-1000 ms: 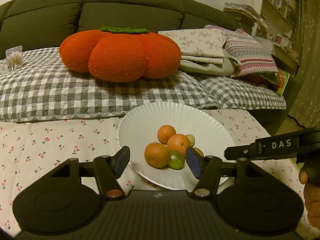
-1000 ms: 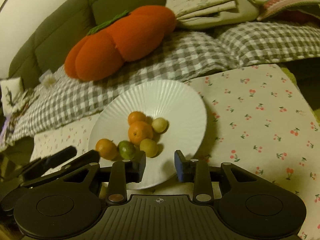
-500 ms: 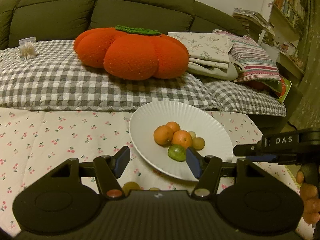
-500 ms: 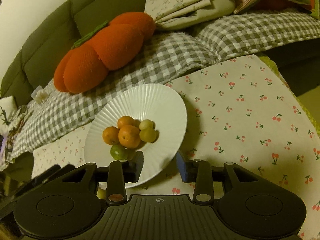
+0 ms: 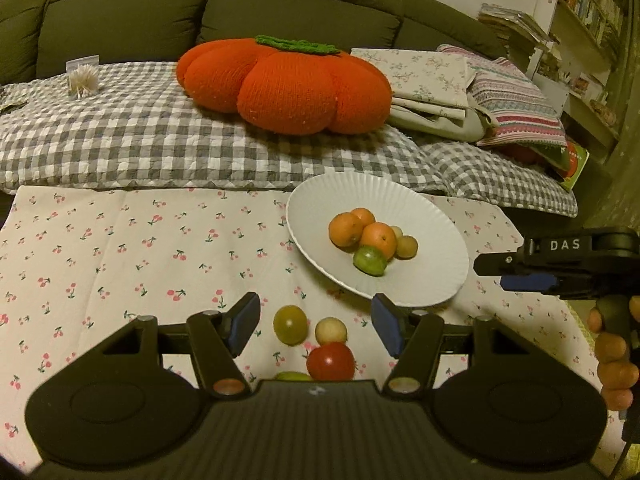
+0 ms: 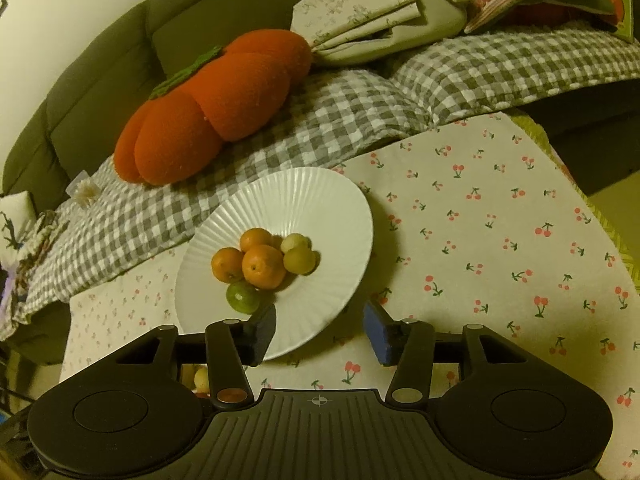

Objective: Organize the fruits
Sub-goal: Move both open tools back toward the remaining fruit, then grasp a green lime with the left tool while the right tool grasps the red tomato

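A white ribbed plate (image 5: 424, 216) (image 6: 320, 200) on the cherry-print cloth holds three oranges (image 5: 346, 230) (image 6: 264, 266), a green lime (image 5: 370, 261) (image 6: 242, 297) and two small yellow fruits (image 5: 407, 247) (image 6: 299, 260). Loose on the cloth in front of it lie a yellow-green fruit (image 5: 290, 324), a small pale fruit (image 5: 330, 331) and a red tomato (image 5: 331, 361). My left gripper (image 5: 316, 324) is open and empty above these loose fruits. My right gripper (image 6: 320, 330) is open and empty at the plate's near edge; it also shows in the left wrist view (image 5: 560, 268).
Behind the table is a dark sofa with a grey checked blanket (image 5: 140, 132), a big orange pumpkin cushion (image 5: 284, 84) (image 6: 212, 108) and folded linens (image 5: 432, 88). Shelves (image 5: 584, 20) stand at the right. The cloth (image 5: 120, 248) (image 6: 500, 220) spreads left and right of the plate.
Both grippers have pulled back from the plate. The loose fruits on the cloth have come into the left wrist view. Both stay open.
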### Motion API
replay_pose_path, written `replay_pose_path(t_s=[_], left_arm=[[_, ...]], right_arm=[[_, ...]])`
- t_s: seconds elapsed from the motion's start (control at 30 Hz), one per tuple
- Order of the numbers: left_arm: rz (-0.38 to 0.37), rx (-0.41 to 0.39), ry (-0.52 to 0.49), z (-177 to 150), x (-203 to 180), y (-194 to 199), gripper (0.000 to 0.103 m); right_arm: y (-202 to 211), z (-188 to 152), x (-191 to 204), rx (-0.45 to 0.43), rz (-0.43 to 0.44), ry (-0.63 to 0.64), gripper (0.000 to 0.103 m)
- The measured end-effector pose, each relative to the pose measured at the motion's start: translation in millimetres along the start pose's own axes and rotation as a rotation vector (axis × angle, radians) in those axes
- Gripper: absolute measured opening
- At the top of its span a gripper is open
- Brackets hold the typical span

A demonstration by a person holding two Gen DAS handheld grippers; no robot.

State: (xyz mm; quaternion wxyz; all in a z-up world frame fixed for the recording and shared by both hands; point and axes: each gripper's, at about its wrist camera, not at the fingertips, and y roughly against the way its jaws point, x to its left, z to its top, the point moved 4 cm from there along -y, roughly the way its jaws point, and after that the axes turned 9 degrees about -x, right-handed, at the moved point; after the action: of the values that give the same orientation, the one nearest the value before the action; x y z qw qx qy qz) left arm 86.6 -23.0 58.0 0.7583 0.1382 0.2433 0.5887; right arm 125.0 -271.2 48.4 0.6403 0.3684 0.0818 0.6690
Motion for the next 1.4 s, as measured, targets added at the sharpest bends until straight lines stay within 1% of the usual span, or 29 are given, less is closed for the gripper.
replay_pose_path(t_s=[0.1, 0.17, 0.27, 0.3, 0.37, 0.63, 0.8, 0.97, 1.17, 1.2, 1.23, 1.3, 1.4], left_arm=[[0.016, 0.009, -0.025, -6, 0, 10, 0.061], [0.031, 0.029, -0.033, -13, 2, 14, 0.061], [0.039, 0.074, -0.013, -24, 7, 18, 0.061], [0.040, 0.089, -0.007, -27, 8, 18, 0.061], [0.047, 0.106, -0.015, -31, 8, 15, 0.061], [0.046, 0.150, -0.086, -46, -1, 0, 0.061], [0.064, 0.155, -0.086, -50, 2, -8, 0.059], [0.070, 0.154, -0.083, -52, 4, -16, 0.051], [0.075, 0.148, -0.097, -57, 2, -25, 0.044], [0.074, 0.147, -0.099, -58, 1, -27, 0.042], [0.073, 0.145, -0.101, -59, 1, -28, 0.037], [0.066, 0.141, -0.100, -59, 0, -30, 0.033], [0.068, 0.134, -0.099, -59, -1, -29, 0.032]], right_arm=[[3, -3, 2, 0.004, 0.008, 0.005, 0.049], [5, -5, 3, 0.009, 0.011, 0.008, 0.049], [8, -9, 6, 0.015, 0.021, 0.013, 0.050], [9, -10, 7, 0.018, 0.025, 0.017, 0.051], [10, -13, 11, 0.023, 0.033, 0.029, 0.054], [8, -32, 31, 0.069, 0.066, 0.105, 0.055], [5, -39, 35, 0.085, 0.067, 0.124, 0.056], [3, -41, 37, 0.093, 0.064, 0.132, 0.059], [2, -42, 38, 0.097, 0.064, 0.138, 0.060], [2, -42, 39, 0.098, 0.064, 0.138, 0.060], [2, -42, 39, 0.098, 0.064, 0.138, 0.060], [2, -42, 39, 0.099, 0.065, 0.139, 0.060], [1, -43, 40, 0.100, 0.064, 0.141, 0.060]])
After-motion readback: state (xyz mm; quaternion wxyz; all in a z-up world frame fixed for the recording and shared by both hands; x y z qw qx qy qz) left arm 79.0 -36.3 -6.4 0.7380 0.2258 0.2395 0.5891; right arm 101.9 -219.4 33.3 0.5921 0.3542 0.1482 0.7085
